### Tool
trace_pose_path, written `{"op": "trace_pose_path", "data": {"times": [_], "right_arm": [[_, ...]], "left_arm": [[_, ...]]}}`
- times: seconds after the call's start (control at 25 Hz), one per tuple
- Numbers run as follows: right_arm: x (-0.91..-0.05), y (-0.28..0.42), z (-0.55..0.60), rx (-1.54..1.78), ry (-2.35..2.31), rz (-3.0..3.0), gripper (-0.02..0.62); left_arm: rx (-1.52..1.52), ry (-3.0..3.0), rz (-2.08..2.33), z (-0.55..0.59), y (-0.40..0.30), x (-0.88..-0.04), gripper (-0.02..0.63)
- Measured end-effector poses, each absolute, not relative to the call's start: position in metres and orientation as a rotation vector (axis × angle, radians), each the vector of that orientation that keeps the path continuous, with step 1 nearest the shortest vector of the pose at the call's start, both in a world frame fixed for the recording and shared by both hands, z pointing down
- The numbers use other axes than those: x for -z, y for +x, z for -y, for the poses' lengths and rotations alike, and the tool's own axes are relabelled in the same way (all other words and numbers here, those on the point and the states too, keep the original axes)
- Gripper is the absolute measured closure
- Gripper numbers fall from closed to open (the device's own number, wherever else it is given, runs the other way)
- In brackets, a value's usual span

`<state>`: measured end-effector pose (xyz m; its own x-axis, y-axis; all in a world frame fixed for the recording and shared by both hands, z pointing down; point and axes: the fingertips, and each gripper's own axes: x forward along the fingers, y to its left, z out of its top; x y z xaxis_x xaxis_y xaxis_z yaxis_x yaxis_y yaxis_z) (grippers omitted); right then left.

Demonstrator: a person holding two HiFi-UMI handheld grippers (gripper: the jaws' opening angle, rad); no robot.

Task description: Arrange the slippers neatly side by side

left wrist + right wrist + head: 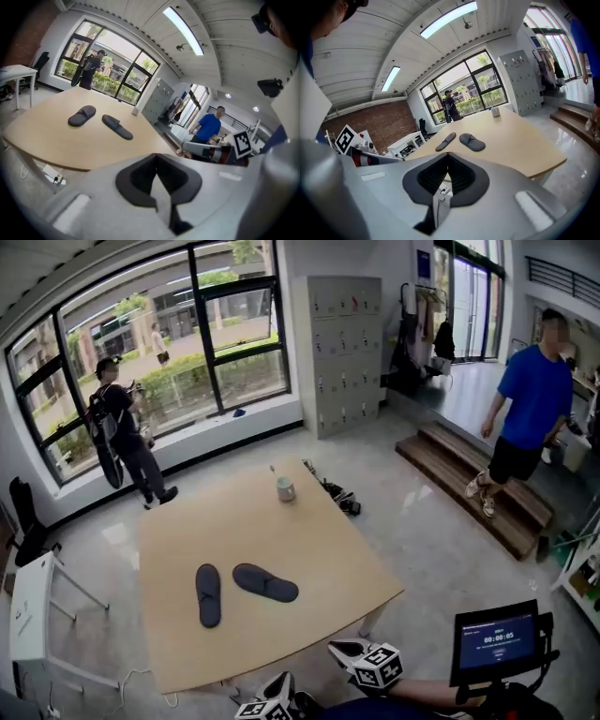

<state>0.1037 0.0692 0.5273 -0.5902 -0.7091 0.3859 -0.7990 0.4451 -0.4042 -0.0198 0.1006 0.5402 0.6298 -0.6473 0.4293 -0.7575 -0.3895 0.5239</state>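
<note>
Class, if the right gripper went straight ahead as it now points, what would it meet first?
Probably the table, just short of the left slipper; depth is unclear.

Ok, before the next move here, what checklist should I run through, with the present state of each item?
1. Both slippers in plain view on the table: ok, left slipper and right slipper.
2. Slippers parallel, side by side: not ok, they lie at an angle to each other.
3. Left gripper empty: ok, jaws together on nothing.
4. Right gripper empty: ok, jaws together on nothing.
5. Jaws open for a grasp: not ok, both shut.
6. Cup away from the slippers: ok.
</note>
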Motion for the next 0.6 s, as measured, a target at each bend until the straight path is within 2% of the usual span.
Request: {"op": "trace_pose_path", "data": {"times": [0.36,0.6], "right_arm": [[-0.505,0.119,-0.052,-0.794,1.529,2.435,0.584],[-0.497,0.104,0.013,-0.660,1.469,2.475,0.584]], "left_arm": [[-0.239,2.253,0.985,-0.046,-0.029,-0.518,0.601],[-0.259,2.287,0.996,0.015,-0.051,-0.518,0.601]]}}
